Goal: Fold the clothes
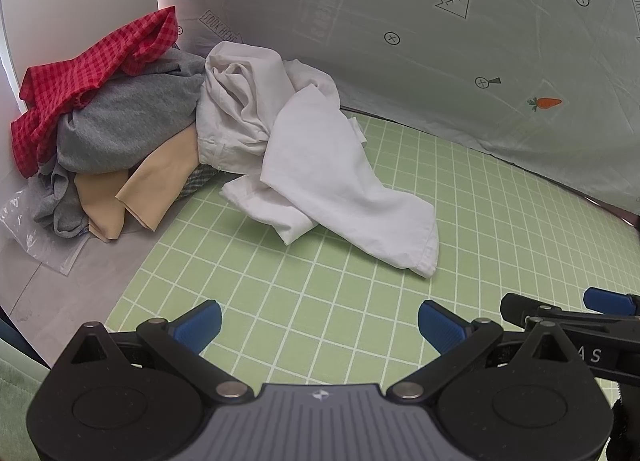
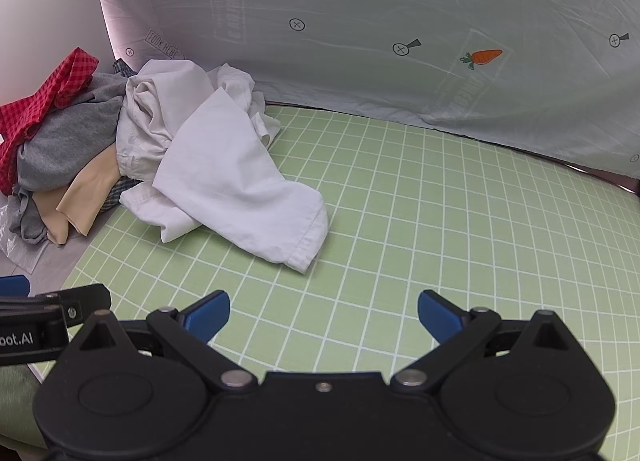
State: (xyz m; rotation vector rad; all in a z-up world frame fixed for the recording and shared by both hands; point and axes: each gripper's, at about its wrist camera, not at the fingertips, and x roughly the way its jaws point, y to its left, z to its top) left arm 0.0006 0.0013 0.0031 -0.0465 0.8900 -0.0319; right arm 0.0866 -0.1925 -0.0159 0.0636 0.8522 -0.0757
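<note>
A crumpled white garment (image 1: 320, 169) lies on the green grid mat (image 1: 480, 241), one sleeve or leg stretched toward me; it also shows in the right wrist view (image 2: 224, 173). Behind it to the left is a pile with a red checked cloth (image 1: 88, 73), a grey garment (image 1: 128, 121) and a beige garment (image 1: 160, 185). My left gripper (image 1: 320, 325) is open and empty above the mat, short of the white garment. My right gripper (image 2: 324, 317) is open and empty too, beside the left one.
A pale printed sheet with carrots and arrows (image 1: 440, 41) hangs as a backdrop behind the mat. A clear plastic bag (image 1: 36, 233) lies left of the pile on a grey surface. The right gripper's fingers (image 1: 600, 301) show at the left view's right edge.
</note>
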